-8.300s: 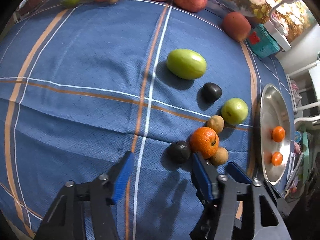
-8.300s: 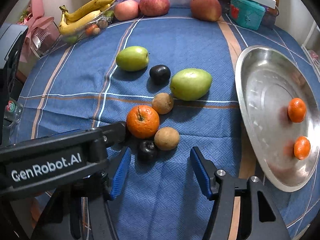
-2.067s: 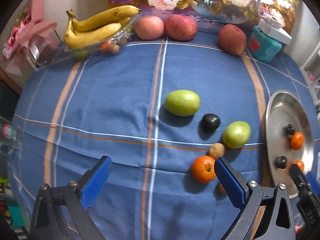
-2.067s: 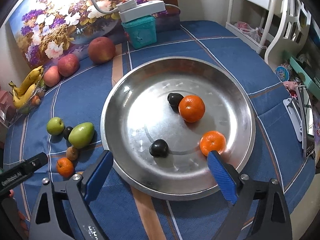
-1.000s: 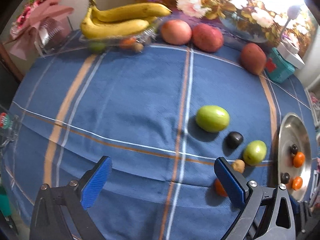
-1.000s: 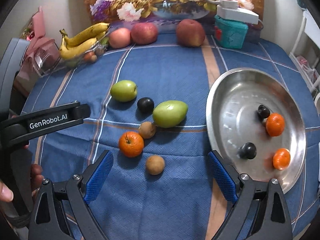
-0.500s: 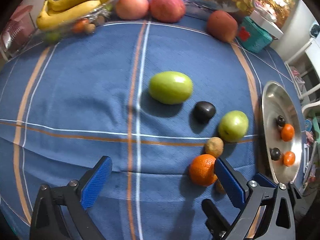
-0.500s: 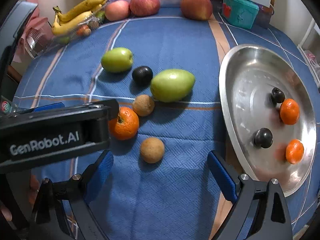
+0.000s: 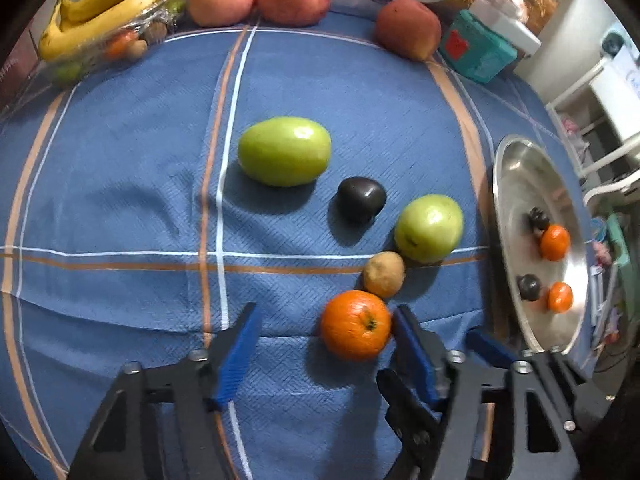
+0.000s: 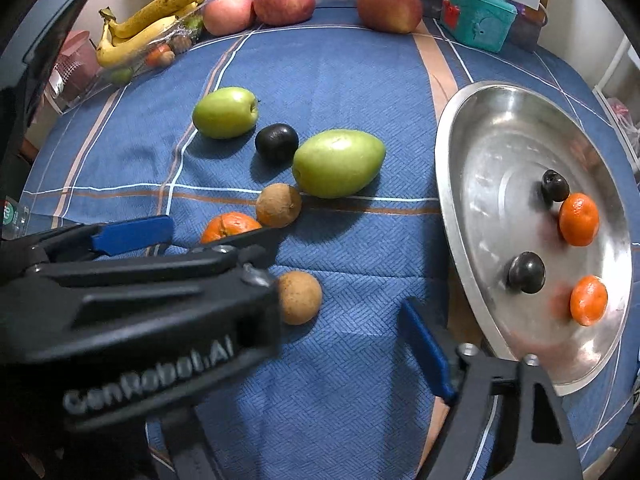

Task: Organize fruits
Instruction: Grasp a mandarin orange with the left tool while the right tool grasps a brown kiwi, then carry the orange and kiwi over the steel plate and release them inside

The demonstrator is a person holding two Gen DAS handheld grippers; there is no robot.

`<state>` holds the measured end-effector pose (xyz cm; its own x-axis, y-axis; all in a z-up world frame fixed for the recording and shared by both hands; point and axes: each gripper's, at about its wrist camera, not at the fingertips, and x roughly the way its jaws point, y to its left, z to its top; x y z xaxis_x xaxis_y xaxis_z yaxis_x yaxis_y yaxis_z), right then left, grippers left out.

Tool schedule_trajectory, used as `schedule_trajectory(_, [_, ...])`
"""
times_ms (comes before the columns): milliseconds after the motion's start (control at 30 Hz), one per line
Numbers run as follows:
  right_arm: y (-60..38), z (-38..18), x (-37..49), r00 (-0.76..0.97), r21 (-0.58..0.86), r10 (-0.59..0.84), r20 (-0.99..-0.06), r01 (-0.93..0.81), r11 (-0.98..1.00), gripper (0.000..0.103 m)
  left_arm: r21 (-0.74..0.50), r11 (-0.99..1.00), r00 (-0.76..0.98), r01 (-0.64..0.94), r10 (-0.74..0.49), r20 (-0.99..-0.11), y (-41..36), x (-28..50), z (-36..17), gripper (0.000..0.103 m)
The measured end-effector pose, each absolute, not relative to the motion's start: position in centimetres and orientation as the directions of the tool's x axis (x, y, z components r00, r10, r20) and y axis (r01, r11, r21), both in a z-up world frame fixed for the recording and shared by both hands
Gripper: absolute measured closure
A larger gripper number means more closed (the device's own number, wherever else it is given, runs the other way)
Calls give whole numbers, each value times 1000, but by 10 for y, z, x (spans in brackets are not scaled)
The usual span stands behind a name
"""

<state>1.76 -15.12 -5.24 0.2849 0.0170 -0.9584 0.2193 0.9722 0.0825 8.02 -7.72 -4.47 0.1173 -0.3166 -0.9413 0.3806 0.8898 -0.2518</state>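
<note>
**Both claws come down over the last fruits on the desk**

Since a second ago both my claws sit lower and closer to the fruits, and their jaws have just been closing. Left claw [image 9: 324, 344] now has the orange [image 9: 355, 324] between its blue pads; the right pad [image 9: 412, 350] is touching or nearly touching the orange, while the left pad is still apart from it, so the jaws are not clamped yet. Right claw [image 10: 340, 340] is also apart, with a brown round fruit [image 10: 300, 298] on the cloth between its pads, not gripped; the body of my left claw hides its left pad.

On the blue checked desk cloth [image 9: 120, 160] lie a second brown fruit [image 9: 384, 274] just beside the orange, a green apple [image 9: 429, 228], a dark plum [image 9: 361, 199] and a big green mango [image 9: 285, 151]. To the right, the steel tray [image 10: 472, 152] holds two small oranges [image 10: 579, 219] and two dark plums [image 10: 527, 273]. Bananas [image 10: 148, 28] and red apples [image 10: 284, 3] stay at the far edge.
</note>
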Motion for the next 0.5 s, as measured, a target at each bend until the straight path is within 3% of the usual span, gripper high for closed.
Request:
schedule_trajectory(67, [-150, -52, 18, 287, 79, 13, -958, 218, 973, 38, -310, 877, 102, 367, -369, -924, -73, 82, -40, 63])
schedule_trajectory(100, [-150, -51, 18, 290, 84, 17, -957, 219, 972, 48, -331, 872, 95, 362, -387, -917, -72, 82, -39, 65])
schedule_trajectory(167, [-151, -51, 18, 299, 107, 36, -954, 223, 969, 60, -324, 872, 103, 366, -384, -918, -72, 83, -37, 65])
schedule_trajectory(300, [-153, -50, 19, 309, 154, 80, -948, 224, 962, 74, -349, 872, 96, 343, -402, -911, -65, 84, -36, 65])
schedule_trajectory(500, [-159, -42, 15, 336, 187, 104, -936, 228, 956, 76, -387, 870, 147, 306, -444, -884, -46, 93, -18, 66])
